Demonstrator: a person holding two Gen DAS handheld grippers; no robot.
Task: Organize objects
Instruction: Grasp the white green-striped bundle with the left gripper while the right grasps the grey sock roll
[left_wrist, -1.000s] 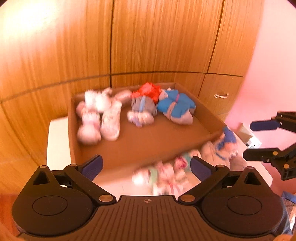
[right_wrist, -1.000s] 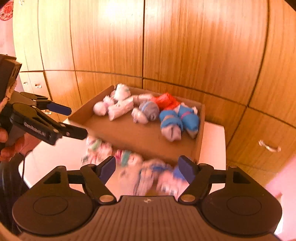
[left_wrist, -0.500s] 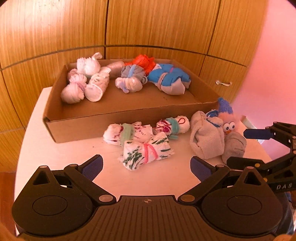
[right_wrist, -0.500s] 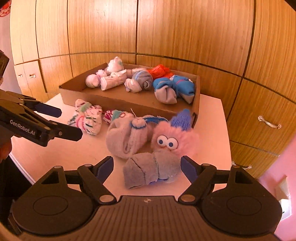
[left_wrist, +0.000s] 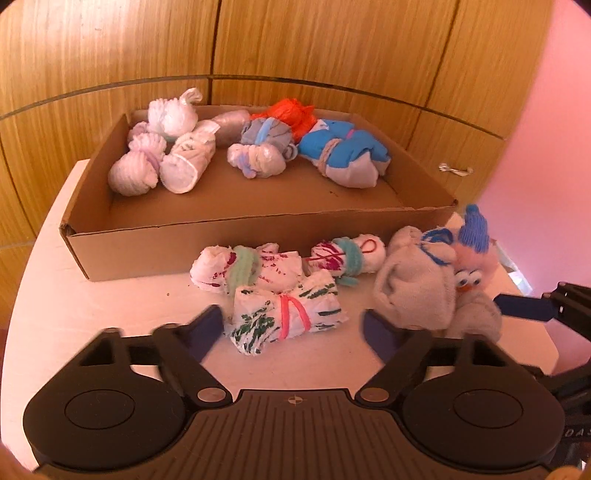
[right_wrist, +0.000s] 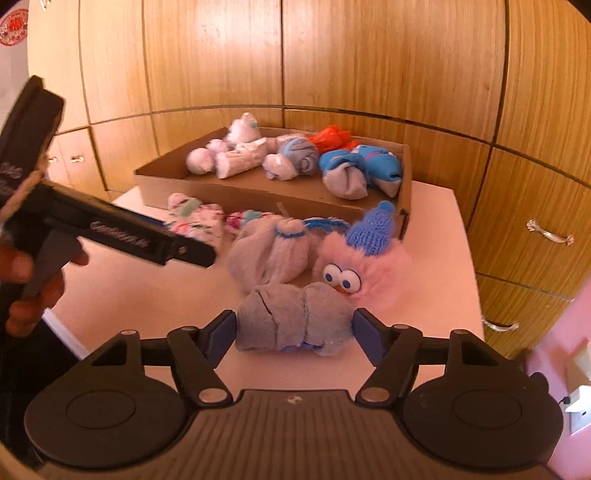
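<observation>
A cardboard box (left_wrist: 155, 236) (right_wrist: 258, 194) on the white table (left_wrist: 92, 314) holds several rolled sock bundles. In front of it lie a white bundle with green marks (left_wrist: 284, 317), two white bundles with pink marks (left_wrist: 255, 271), a grey bundle (left_wrist: 413, 288) (right_wrist: 273, 251), a pink fuzzy toy with a blue hat (right_wrist: 365, 258) and a grey roll (right_wrist: 295, 321). My left gripper (left_wrist: 291, 332) is open, its fingers either side of the green-marked bundle. My right gripper (right_wrist: 295, 334) is open, its fingers either side of the grey roll.
Wooden cabinet doors (right_wrist: 388, 55) rise behind the table, with drawer handles (right_wrist: 550, 232) to the right. The table's right edge (right_wrist: 469, 258) lies close to the toy. The left gripper's body (right_wrist: 122, 232) reaches in from the left of the right wrist view.
Both grippers have dropped and moved forward toward the table. The left now straddles the green-marked bundle, the right straddles the grey roll. Both stay open.
</observation>
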